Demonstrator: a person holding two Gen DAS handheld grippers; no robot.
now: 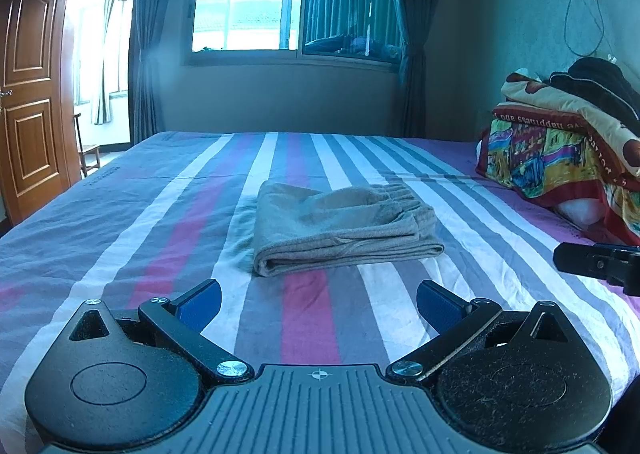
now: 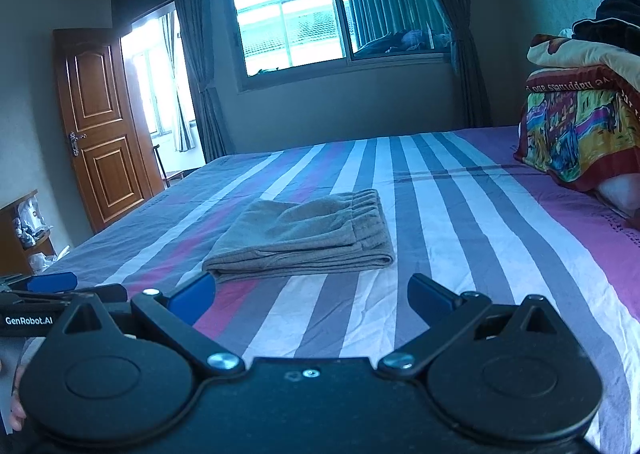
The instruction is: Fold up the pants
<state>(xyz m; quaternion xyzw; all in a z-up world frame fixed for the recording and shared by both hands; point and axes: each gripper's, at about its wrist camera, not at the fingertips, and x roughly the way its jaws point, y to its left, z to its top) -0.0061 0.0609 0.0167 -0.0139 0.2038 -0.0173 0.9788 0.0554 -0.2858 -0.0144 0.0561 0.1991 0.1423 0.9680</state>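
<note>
Grey pants point(image 1: 340, 228) lie folded in a flat rectangle on the striped bed sheet point(image 1: 120, 238), waistband at the far right side. They also show in the right wrist view point(image 2: 304, 240). My left gripper point(image 1: 319, 302) is open and empty, a short way in front of the pants. My right gripper point(image 2: 312, 294) is open and empty, just in front of the pants' near edge. The right gripper's tip shows at the right edge of the left wrist view point(image 1: 596, 264). The left gripper shows at the left edge of the right wrist view point(image 2: 60, 290).
A stack of folded colourful blankets point(image 1: 568, 141) sits on the bed's right side, also seen in the right wrist view point(image 2: 584, 109). A window with dark curtains point(image 1: 288, 1) is behind the bed. A wooden door point(image 1: 32, 93) stands open at left.
</note>
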